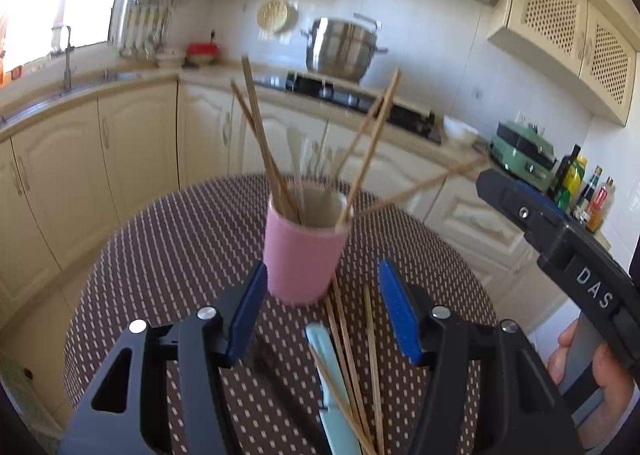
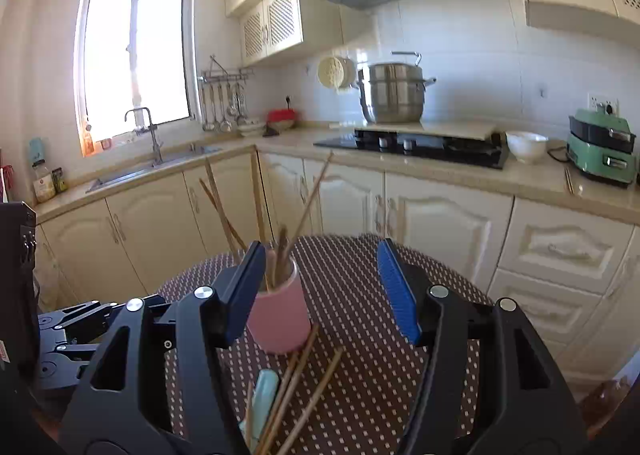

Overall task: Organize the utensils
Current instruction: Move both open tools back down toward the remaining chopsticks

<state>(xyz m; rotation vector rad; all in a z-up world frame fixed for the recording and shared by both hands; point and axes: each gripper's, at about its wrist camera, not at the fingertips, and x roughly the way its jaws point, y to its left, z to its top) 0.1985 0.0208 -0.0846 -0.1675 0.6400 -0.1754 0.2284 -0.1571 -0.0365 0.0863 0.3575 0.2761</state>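
Observation:
A pink cup [image 1: 306, 255] stands on the round table with the brown dotted cloth [image 1: 180, 255]. It holds several wooden chopsticks and pale utensils. One blurred chopstick [image 1: 420, 187] leans out of it toward the right gripper [image 1: 486, 185]. My left gripper [image 1: 322, 315] is open just in front of the cup. Loose chopsticks [image 1: 348, 355], a light blue handle [image 1: 330, 375] and a dark utensil [image 1: 280, 375] lie on the cloth below its fingers. In the right wrist view my right gripper [image 2: 322, 287] is open and empty, with the cup [image 2: 278, 315] behind its left finger and loose chopsticks [image 2: 304, 383] below.
Cream cabinets and a counter curve behind the table. On the counter are a sink [image 2: 152, 167], a black hob [image 2: 412, 145] with a steel pot [image 2: 394, 93], a white bowl [image 2: 526, 145], a green appliance [image 2: 602, 149] and bottles [image 1: 580, 191]. A person's hand [image 1: 600, 367] holds the right gripper.

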